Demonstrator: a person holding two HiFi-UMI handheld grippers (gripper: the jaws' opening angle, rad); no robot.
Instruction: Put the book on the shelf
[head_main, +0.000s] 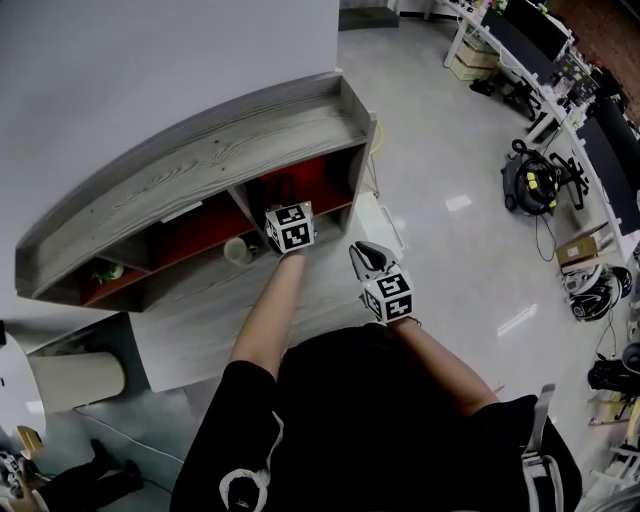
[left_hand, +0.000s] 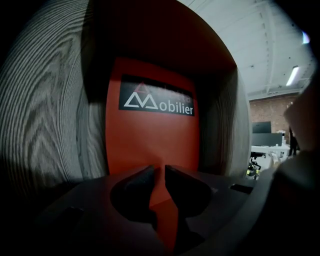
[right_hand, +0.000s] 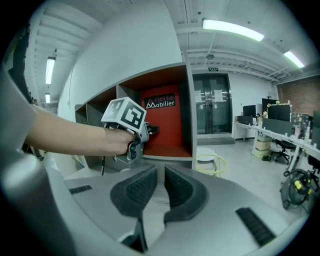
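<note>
The grey wooden shelf (head_main: 200, 150) has red-backed compartments. My left gripper (head_main: 285, 205) reaches into the rightmost compartment (right_hand: 167, 125). Its jaws (left_hand: 160, 172) stand only a narrow slit apart, and through the slit I see only the red back panel (left_hand: 150, 140) with its white logo and the red floor. I cannot make out a book in any view. My right gripper (right_hand: 161, 172) hangs back from the shelf to the right, lower in the head view (head_main: 372, 262). Its jaws are nearly together with nothing between them.
A pale cup (head_main: 236, 250) sits in the middle compartment and something green (head_main: 103, 270) in the left one. A round white stool (right_hand: 210, 159) stands right of the shelf. Desks, chairs and bags (head_main: 530, 185) line the far right, and a white cylinder (head_main: 75, 378) stands at the lower left.
</note>
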